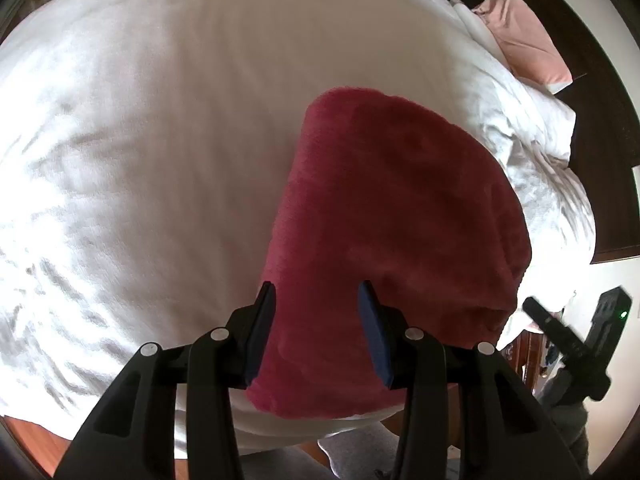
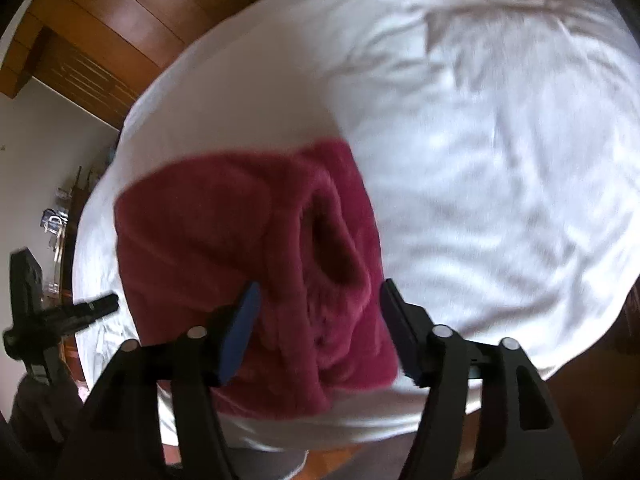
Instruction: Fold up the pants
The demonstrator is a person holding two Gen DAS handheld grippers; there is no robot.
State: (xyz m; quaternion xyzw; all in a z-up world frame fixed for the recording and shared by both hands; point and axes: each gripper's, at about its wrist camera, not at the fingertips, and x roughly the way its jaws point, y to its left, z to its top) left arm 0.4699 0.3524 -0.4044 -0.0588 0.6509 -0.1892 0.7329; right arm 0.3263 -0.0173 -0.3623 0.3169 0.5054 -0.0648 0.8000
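White bed [image 1: 160, 140] (wooden floor [image 2: 120, 12])

White bed [image 1: 160, 120] lies bare beyond and left of the red pants [image 1: 392, 208], which sit at its near edge; pink pillow [image 1: 524, 36] crowds the far right corner; rumpled duvet [image 1: 536, 148] lines the right edge.

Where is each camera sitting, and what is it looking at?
Left wrist: sits on the left gripper, looking down along its open fingers at the red pants on the white bed; a pink pillow lies far off, and the right gripper shows at the right edge.
Right wrist: sits on the right gripper, looking down at the pants' open end; the picture is blurry, with a wooden floor beyond the bed.
Shared: the pants, the bed, each other's gripper.
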